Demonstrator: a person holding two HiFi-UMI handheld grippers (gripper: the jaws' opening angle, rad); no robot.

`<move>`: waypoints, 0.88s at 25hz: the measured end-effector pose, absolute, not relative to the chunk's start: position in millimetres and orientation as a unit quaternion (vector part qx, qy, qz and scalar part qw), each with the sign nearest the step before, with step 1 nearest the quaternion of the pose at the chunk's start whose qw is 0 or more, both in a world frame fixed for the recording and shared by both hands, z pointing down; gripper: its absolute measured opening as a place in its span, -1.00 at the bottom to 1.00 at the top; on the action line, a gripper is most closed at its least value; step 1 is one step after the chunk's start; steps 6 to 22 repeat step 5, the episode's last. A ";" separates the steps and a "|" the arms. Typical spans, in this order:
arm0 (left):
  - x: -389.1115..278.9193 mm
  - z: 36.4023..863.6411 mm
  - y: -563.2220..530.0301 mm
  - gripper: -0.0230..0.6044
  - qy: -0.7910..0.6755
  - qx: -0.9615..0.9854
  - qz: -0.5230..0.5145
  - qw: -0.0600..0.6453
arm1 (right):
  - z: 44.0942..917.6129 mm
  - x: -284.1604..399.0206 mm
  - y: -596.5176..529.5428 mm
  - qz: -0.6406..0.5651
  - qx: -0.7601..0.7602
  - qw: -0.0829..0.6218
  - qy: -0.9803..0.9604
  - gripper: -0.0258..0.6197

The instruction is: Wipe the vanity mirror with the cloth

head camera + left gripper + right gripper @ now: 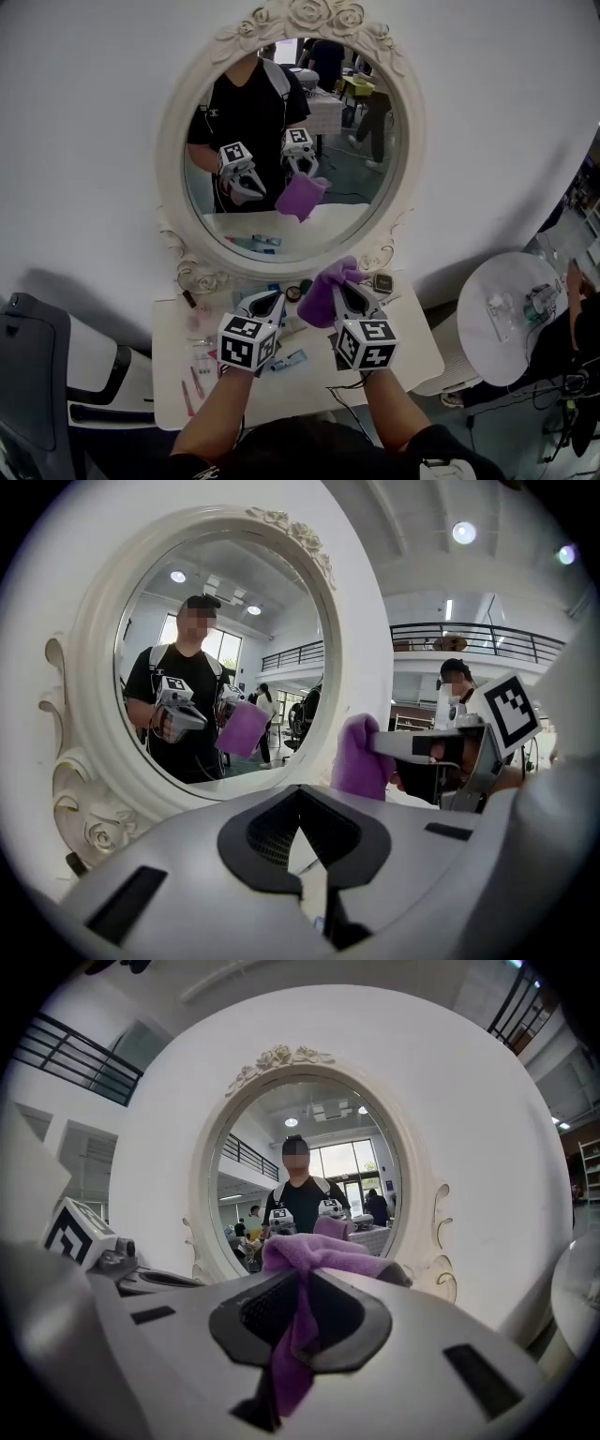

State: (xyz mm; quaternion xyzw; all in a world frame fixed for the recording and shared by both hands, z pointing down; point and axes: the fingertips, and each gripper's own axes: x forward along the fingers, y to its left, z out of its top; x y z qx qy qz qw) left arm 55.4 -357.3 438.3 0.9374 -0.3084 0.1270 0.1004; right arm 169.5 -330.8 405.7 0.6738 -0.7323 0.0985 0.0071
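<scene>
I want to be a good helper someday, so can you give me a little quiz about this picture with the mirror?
1. What is between the jaws of the left gripper?
2. Pick one. The right gripper is shut on: A) a purple cloth B) a brush C) a bottle.
3. True or false: the mirror shows a reflection of the cloth.

Key:
1. Nothing; its jaws are shut and empty.
2. A
3. True
</scene>
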 end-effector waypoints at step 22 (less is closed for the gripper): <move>58.7 439.6 -354.8 -0.94 -0.306 0.938 0.129 0.100 | 407.0 170.3 -327.9 0.098 0.673 0.007 -0.734 -0.78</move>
